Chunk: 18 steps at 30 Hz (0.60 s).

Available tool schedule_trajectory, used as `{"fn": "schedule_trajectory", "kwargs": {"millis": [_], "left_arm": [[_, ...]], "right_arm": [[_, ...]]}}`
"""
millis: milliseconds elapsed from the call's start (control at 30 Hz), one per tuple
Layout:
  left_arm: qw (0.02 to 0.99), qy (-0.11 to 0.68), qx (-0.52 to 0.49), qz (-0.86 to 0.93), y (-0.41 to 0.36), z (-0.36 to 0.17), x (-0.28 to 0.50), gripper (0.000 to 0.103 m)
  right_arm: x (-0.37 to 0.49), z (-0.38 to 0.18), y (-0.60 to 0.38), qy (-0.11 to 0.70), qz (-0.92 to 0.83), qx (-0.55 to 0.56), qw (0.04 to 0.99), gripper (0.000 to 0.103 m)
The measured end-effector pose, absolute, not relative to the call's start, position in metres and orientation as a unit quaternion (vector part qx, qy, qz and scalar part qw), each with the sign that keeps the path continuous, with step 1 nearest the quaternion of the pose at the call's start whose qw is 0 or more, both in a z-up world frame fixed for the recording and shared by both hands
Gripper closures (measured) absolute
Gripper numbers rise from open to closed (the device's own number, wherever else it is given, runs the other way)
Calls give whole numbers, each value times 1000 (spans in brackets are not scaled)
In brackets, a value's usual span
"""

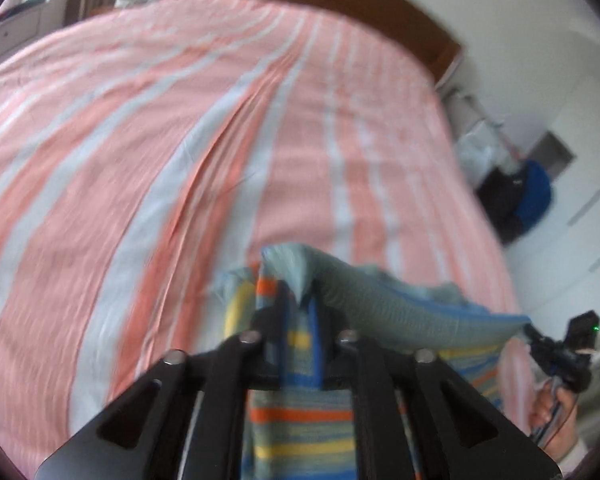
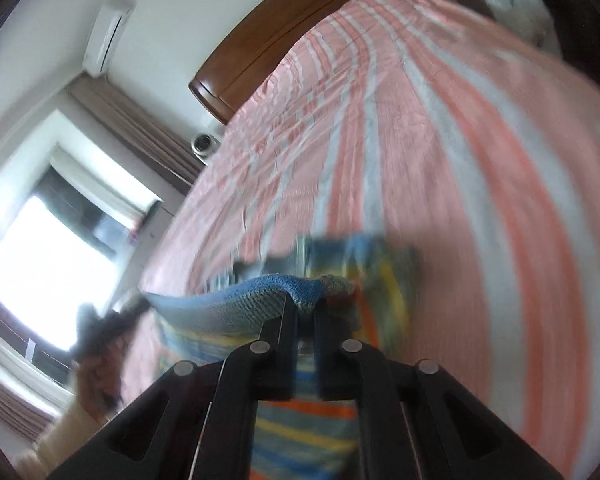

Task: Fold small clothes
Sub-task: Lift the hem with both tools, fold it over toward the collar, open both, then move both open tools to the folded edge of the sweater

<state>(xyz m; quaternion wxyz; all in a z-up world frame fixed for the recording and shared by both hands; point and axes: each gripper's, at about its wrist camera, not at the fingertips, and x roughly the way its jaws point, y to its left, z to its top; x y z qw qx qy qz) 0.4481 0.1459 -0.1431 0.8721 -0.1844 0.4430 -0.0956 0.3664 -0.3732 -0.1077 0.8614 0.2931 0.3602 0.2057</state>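
A small knitted garment with blue, orange, yellow and grey stripes [image 1: 300, 428] hangs between my two grippers above a bed. My left gripper [image 1: 298, 300] is shut on one top corner of it. The grey-blue top edge [image 1: 400, 312] stretches to the right towards my right gripper's body [image 1: 576, 356]. In the right wrist view my right gripper [image 2: 306, 308] is shut on the other top corner of the striped garment [image 2: 304, 424]. Its blue top edge [image 2: 228, 308] runs left towards the blurred left gripper [image 2: 100, 328]. The cloth hangs down below both sets of fingers.
The bed with a pink and white striped sheet [image 1: 180, 140] fills both views, with a wooden headboard [image 2: 268, 44] at its far end. A window [image 2: 48, 264] and curtains are to one side, bags and clutter [image 1: 516, 192] to the other. Both views are motion-blurred.
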Motion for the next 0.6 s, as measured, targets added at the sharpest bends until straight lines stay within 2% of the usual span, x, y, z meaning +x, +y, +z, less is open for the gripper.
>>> {"fn": "schedule_trajectory", "kwargs": {"millis": [33, 67, 100, 133, 167, 233, 433, 500, 533, 567, 600], "left_arm": [[866, 458, -184, -78, 148, -151, 456, 87], [864, 462, -187, -68, 153, -156, 455, 87], [867, 456, -187, -69, 157, -156, 448, 85], [873, 446, -181, -73, 161, -152, 436, 73], [878, 440, -171, -75, 163, -149, 425, 56], [889, 431, -134, -79, 162, -143, 393, 37], [873, 469, -76, -109, 146, -157, 305, 33], [862, 496, -63, -85, 141, -174, 292, 35], [858, 505, -62, -76, 138, -182, 291, 45], [857, 506, -67, -72, 137, -186, 293, 76], [855, 507, -77, -75, 137, -188, 296, 94]], "right_arm": [[382, -112, -376, 363, 189, 298, 862, 60], [393, -119, -378, 370, 161, 303, 863, 45], [399, -125, -383, 376, 132, 307, 864, 40], [398, -125, -386, 372, 121, 307, 867, 40], [393, -122, -389, 365, 117, 302, 873, 40], [375, -110, -387, 350, 132, 269, 888, 40], [305, -109, -350, 407, 186, 152, 881, 40], [281, -124, -340, 437, 196, 140, 867, 40], [274, -134, -333, 457, 198, 134, 857, 40], [270, -145, -324, 479, 194, 122, 847, 51], [270, -153, -318, 490, 186, 115, 844, 87]]}}
